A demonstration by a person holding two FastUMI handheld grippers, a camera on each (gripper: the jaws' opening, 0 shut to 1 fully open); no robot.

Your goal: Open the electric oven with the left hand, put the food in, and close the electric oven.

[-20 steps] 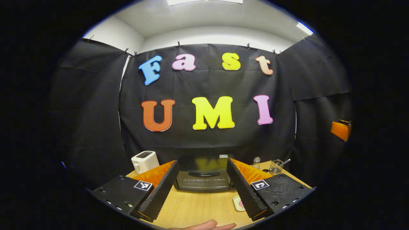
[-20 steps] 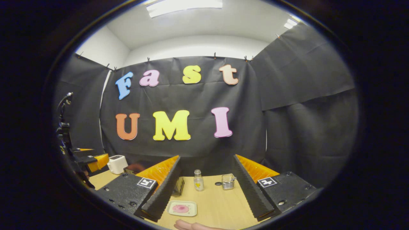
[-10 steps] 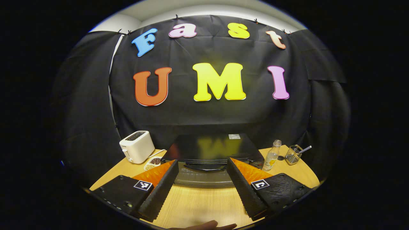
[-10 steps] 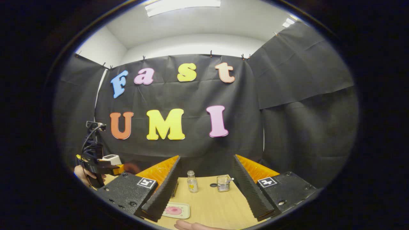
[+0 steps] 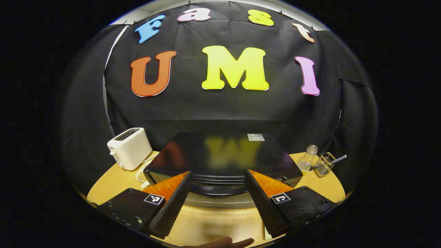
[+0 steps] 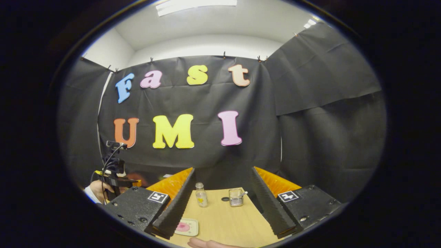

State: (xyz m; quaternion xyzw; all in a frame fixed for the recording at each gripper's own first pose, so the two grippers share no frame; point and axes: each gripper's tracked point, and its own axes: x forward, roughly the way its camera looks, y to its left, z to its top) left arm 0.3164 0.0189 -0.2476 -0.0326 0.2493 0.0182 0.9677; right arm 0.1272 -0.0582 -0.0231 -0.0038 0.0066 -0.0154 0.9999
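The black electric oven stands on the wooden table, seen from above and in front, close ahead. Its door looks closed, and the curved door handle lies just past my fingertips. My left gripper is open with nothing held, one finger at each side of the handle's middle. The food, a pink round on a small pale plate, lies on the table by the left finger of my right gripper. That gripper is open and empty above the table. The left gripper and the hand holding it show at far left.
A white toaster and a small dish stand left of the oven. To its right are a clear bottle and a wire basket. Bottle and basket stand beyond the plate. Black cloth walls close in behind.
My left gripper has moved forward and tilted down onto the oven, which now looms larger and nearer. The right gripper has drifted slightly, so the plate sits further left and lower.
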